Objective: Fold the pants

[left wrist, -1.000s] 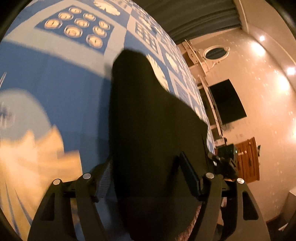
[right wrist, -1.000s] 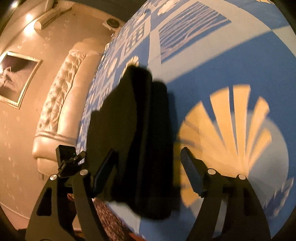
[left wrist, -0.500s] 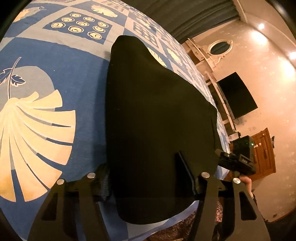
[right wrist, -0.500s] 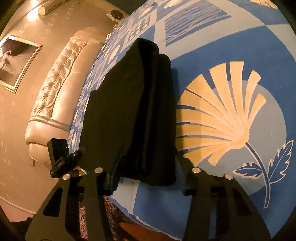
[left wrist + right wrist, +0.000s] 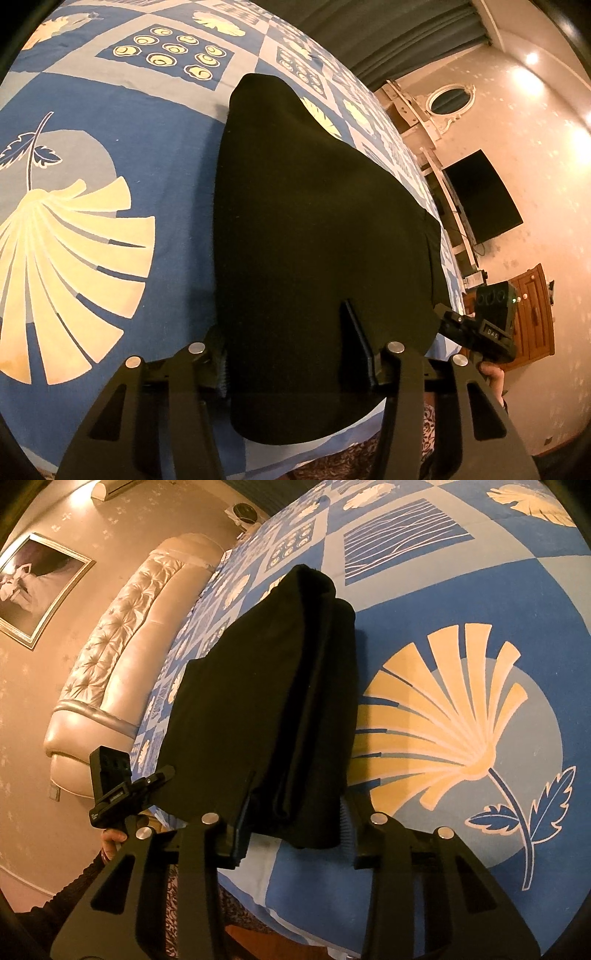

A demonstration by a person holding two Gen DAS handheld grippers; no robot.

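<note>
Black pants [image 5: 317,236] lie folded in a compact stack on the blue patterned bedspread [image 5: 110,118], close to the bed's near edge. In the right wrist view the pants [image 5: 266,701] show layered folds along their right side. My left gripper [image 5: 288,354] is open, its fingers standing on either side of the stack's near end without gripping it. My right gripper [image 5: 295,827] is open too, its fingers apart astride the near corner of the stack. The other gripper shows at the edge of each view.
The bedspread [image 5: 480,590] has yellow fan and leaf motifs. A tufted cream headboard [image 5: 122,635] stands beyond the bed. A dark TV [image 5: 480,199], an oval mirror [image 5: 448,99] and a wooden cabinet [image 5: 532,314] line the far wall.
Both grippers have drawn back toward the bed's near edge and steadied. The pants settled flat on the bedspread. Both stay open.
</note>
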